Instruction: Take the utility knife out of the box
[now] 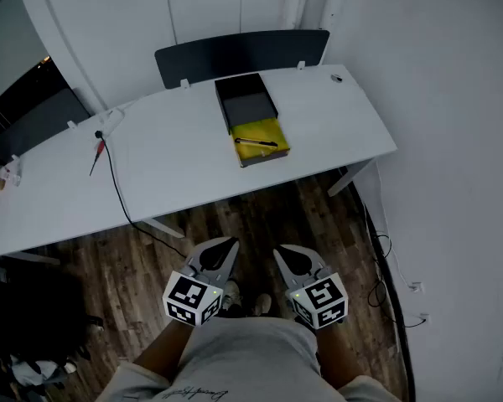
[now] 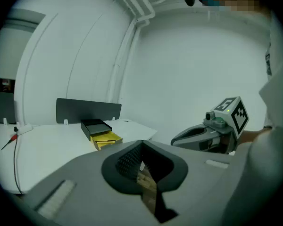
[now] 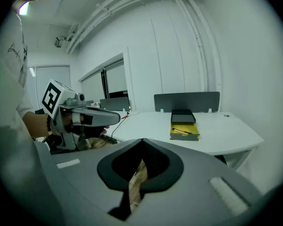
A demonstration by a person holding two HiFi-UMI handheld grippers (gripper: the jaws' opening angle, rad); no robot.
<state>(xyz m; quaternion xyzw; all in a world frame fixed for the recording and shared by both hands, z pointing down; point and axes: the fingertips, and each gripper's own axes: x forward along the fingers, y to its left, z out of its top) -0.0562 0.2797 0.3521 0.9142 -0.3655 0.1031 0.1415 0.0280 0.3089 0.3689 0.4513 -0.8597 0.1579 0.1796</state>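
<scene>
An open box lies on the white table, its black lid behind a yellow tray. The dark utility knife rests across the yellow tray. Both grippers hang low near my waist, over the wooden floor and well short of the table. My left gripper and right gripper are shut and hold nothing. The left gripper view shows the box far off beyond my own jaws. In the right gripper view, box and knife lie ahead of that gripper.
A black cable with a red-tipped tool runs over the table's left part. A dark panel stands behind the table. White walls close the right side, with cables on the floor there.
</scene>
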